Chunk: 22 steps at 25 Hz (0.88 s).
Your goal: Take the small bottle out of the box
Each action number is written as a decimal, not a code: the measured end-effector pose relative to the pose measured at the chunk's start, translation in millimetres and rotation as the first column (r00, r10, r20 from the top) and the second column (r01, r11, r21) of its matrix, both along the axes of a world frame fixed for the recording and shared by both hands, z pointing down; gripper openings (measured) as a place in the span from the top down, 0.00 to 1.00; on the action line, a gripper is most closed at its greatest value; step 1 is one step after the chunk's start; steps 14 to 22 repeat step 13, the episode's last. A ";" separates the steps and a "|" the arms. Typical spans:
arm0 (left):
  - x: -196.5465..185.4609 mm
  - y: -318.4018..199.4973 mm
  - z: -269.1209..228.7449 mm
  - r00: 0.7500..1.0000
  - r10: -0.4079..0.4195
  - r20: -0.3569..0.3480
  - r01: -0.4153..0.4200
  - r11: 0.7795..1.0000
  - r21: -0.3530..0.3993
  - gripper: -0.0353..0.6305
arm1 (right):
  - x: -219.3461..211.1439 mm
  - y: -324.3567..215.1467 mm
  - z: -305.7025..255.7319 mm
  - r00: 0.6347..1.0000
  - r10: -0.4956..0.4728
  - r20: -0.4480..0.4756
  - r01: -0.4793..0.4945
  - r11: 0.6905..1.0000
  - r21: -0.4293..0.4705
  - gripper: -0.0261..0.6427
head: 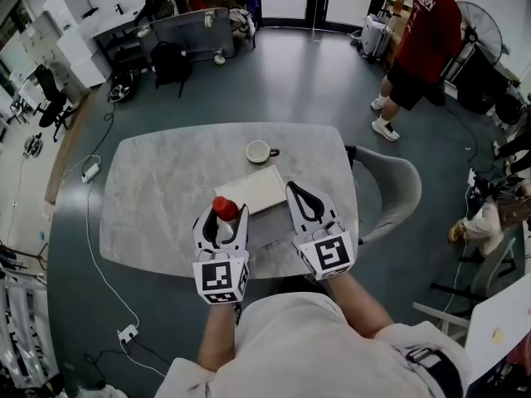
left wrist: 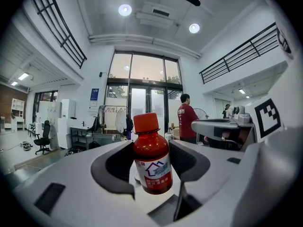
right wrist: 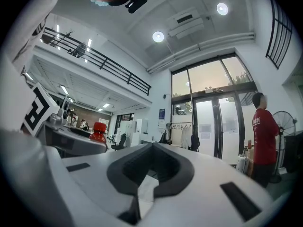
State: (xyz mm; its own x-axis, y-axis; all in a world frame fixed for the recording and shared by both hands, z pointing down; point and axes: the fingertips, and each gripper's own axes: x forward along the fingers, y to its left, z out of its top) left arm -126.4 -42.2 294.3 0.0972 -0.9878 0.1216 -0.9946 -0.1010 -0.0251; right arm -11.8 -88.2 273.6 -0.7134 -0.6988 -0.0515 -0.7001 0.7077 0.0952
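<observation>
The left gripper (head: 223,214) pinches the small bottle (left wrist: 151,156), red with a red cap, upright between its fingers (left wrist: 113,167) over the bench's (head: 158,197) near edge, just beside the white box (head: 253,189). The right gripper (head: 296,191), fingers (right wrist: 132,170) pressed together on nothing, hovers at the box's right side. A cup (head: 259,151) stands nearer the far edge.

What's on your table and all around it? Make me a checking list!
Surface: pale marble table, rounded corners.
Job's things: red bottle, upright, held beside the white box.
Clutter: a cup behind the box.
Grippers: left gripper has its fingers shut on the bottle; right gripper shut, empty.
Cables: white cable on the floor, left of the table.
Surroundings: grey chair at the table; person in red standing farther off.
</observation>
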 end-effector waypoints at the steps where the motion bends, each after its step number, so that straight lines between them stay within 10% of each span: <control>1: 0.0 0.5 1.0 1.000 0.002 -0.004 -0.002 1.000 -0.003 0.57 | -0.2 0.7 0.1 1.000 0.000 -0.001 0.000 1.000 0.001 0.92; 22: 3.3 2.0 -0.2 1.000 0.007 -0.007 -0.007 1.000 -0.008 0.57 | 6.1 0.6 -4.6 1.000 0.018 -0.008 -0.018 1.000 0.012 0.92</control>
